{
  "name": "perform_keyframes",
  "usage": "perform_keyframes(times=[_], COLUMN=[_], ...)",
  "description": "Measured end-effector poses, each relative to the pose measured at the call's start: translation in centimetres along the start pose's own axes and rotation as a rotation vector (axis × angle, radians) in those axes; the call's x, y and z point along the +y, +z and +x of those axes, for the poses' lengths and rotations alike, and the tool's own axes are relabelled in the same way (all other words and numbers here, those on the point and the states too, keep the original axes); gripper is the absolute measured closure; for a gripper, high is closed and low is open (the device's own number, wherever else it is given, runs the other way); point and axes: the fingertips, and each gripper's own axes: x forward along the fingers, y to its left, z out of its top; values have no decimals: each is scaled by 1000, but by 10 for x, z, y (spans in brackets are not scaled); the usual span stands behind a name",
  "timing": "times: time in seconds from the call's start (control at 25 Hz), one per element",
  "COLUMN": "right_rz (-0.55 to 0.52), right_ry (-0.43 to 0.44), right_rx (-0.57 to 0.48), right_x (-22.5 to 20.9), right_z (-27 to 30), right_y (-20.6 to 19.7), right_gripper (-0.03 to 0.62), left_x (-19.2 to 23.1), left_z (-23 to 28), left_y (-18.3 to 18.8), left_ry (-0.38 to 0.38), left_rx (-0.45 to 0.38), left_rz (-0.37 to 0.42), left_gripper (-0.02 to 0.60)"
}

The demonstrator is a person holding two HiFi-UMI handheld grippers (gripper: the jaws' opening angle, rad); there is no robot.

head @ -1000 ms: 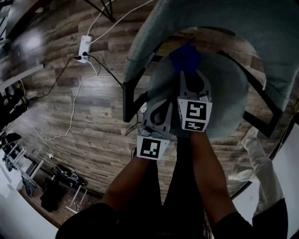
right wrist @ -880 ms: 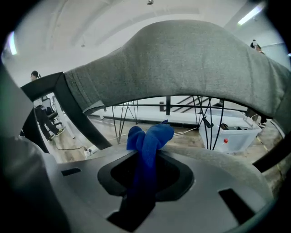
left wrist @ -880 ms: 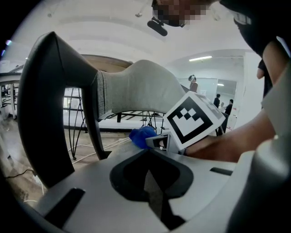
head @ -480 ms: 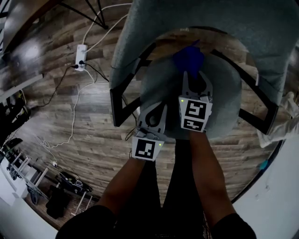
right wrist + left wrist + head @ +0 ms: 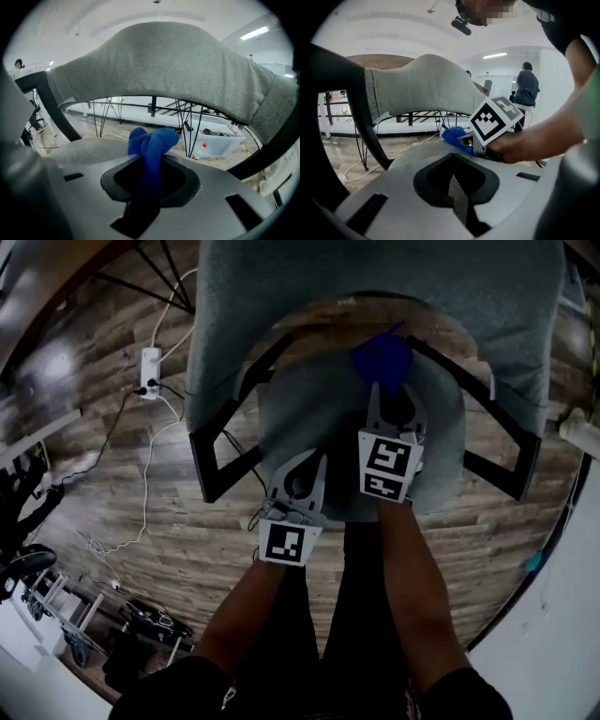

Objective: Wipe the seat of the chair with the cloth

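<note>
Over the round grey fabric seat [image 5: 300, 423] of the chair, the right tongs [image 5: 386, 395] are clamped on a bunched blue cloth [image 5: 380, 357]. The cloth sticks out past their tips near the seat's far edge, below the curved grey backrest [image 5: 375, 277]. The left tongs [image 5: 319, 461] hover beside them over the near left part of the seat, tips drawn together with nothing between them.

Only a small wad of cloth shows beyond the right tips. A shallow wiping angle would likely drag the hard tips across the fabric instead of the cloth. Sideways pressure could also work the gathered wad loose. With the cloth this near the rear rim, a forward push may carry it off the seat or catch it on the black metal frame [image 5: 455, 362].

Behind the chair, a clear plastic box [image 5: 220, 140] sits on the floor. A red-capped item shows at its wall, but whether it lies inside, and what else the box holds, cannot be told.
</note>
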Motion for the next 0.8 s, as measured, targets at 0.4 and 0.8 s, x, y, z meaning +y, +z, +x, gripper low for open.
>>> perform_keyframes(times=[0.4, 0.8], right_rz=[16, 27], right_ry=[-90, -173], right_rx=[10, 21], right_x=[-52, -113], right_z=[-6, -18], right_y=[-12, -27], right_gripper=[503, 503], left_x=[-19, -54], left_z=[19, 40], left_y=[2, 2], left_ry=[-28, -44], left_rx=[11, 5], left_rz=[66, 77], left_gripper=[580, 580])
